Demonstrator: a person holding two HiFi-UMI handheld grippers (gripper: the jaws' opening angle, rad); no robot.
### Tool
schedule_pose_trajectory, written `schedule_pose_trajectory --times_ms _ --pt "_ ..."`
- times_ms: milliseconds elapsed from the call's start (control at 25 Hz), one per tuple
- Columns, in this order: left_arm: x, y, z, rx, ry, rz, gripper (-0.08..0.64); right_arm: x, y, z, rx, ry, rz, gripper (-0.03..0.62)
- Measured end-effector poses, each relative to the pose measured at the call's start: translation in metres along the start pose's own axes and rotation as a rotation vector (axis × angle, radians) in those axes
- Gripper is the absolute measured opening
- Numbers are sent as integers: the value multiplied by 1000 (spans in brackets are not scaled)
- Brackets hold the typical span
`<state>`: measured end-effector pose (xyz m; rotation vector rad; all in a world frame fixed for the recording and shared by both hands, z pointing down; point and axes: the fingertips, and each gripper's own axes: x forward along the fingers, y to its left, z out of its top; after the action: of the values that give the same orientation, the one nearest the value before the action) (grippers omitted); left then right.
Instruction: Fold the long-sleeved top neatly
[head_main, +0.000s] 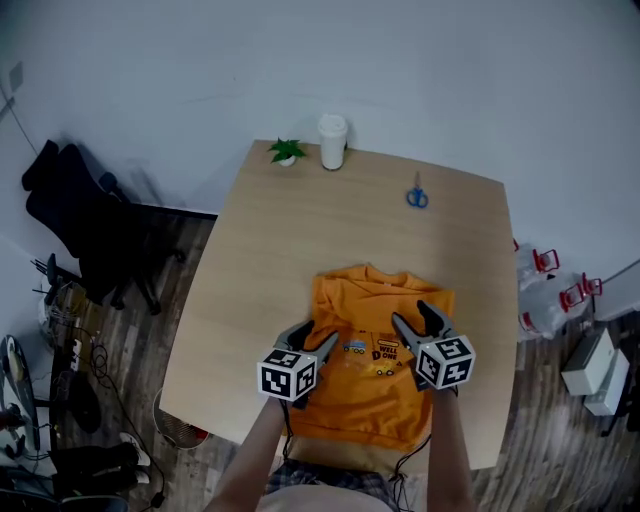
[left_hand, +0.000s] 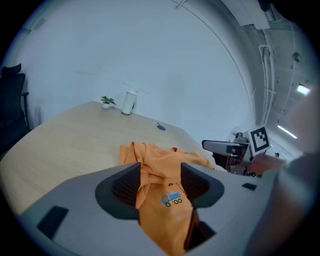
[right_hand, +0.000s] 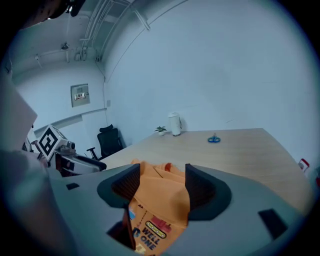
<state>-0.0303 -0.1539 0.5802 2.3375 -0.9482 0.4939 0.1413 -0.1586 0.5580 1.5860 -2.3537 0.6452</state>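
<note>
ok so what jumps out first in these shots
The bright orange top grabs the eye, lying print side up at the near edge of the wooden table. Right over it hang the left gripper and the right gripper, jaws apart, each with its marker cube. Toward the far edge sit blue scissors, a white cup and a small plant.

right gripper (right_hand: 162, 176): jaws apart, pads not clamping. orange top (right_hand: 161, 202) lies in the gap, lower centre, print visible. Table (right_hand: 235, 152) beyond. Scissors (right_hand: 214, 139), white cup (right_hand: 175, 124), small plant (right_hand: 161, 130) centre frame. Left gripper (right_hand: 55, 145) at left edge.
</note>
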Motion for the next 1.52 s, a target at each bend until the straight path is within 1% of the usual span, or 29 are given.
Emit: schedule_pose_trajectory --times_ms 120,240,320,400,520,680,760,880,1000,1120,1240,1400,1520 --pt "9 2 18 76 21 -16 281 -16 -19 1 -12 21 -24 316" --pt "24 2 35 177 72 -48 314 -21 -35 5 -56 56 -35 347" --pt "36 1 43 260 121 -70 325 -20 -46 9 -113 91 -45 347" --pt "49 1 49 337 171 -87 329 -16 -55 9 -179 151 -43 342" --pt "70 3 51 441 265 -123 341 -7 -66 4 -251 259 -4 348" --pt "93 13 41 586 425 -176 360 8 -79 -10 -351 418 70 354" --pt "103 19 35 641 506 -207 360 15 -83 -19 -396 496 114 357" --pt "116 24 35 691 592 -254 360 26 -86 -27 -448 576 165 360" --pt "131 30 42 741 651 -276 360 40 -94 -21 -481 601 179 357" --pt "147 41 40 760 722 -296 360 57 -105 -24 -482 647 197 344" --pt "156 42 25 774 784 -318 360 63 -116 -40 -494 717 205 336" --pt "163 53 4 782 867 -291 360 64 -117 -57 -484 783 231 335" --pt "167 64 -6 784 911 -270 360 65 -118 -70 -517 850 250 346"
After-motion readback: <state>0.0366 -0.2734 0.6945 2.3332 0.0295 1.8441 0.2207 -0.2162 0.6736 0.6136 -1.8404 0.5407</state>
